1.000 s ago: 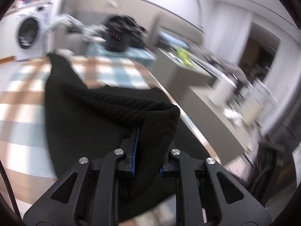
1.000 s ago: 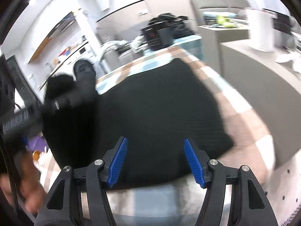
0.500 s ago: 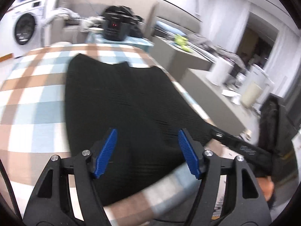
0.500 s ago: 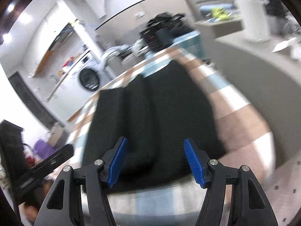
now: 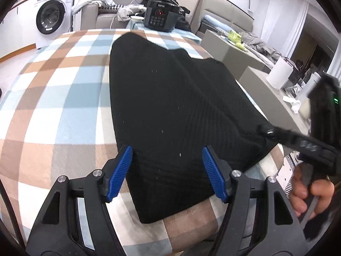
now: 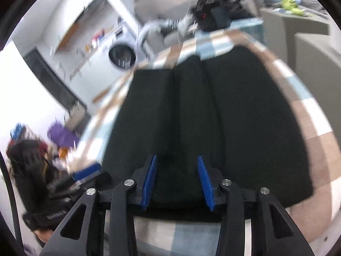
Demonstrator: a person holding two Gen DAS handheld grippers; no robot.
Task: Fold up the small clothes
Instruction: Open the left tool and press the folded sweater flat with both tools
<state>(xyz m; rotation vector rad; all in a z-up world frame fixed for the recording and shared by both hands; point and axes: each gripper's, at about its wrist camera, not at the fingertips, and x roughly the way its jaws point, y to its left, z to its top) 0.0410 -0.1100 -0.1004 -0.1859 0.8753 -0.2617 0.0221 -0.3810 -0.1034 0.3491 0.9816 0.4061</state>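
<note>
A black knit garment lies folded flat on the blue, brown and white checked table cover. My left gripper is open and hangs just above the garment's near left corner, its blue pads straddling the cloth without touching it. In the right wrist view the same garment shows lengthwise creases. My right gripper sits low at its near edge. Its jaws are closing with a strip of black cloth between them, and the pads do not visibly pinch it. A hand holds that gripper at the garment's right corner.
A black cooker stands at the table's far end, with a washing machine behind on the left. Grey counters with a white roll run close along the table's right edge. Bags and clutter lie on the floor at the left.
My left gripper let go of the lifted black fold, opened and dropped toward the garment's near corner. The garment now lies flat. My right gripper moved to the near edge and its jaws narrowed.
</note>
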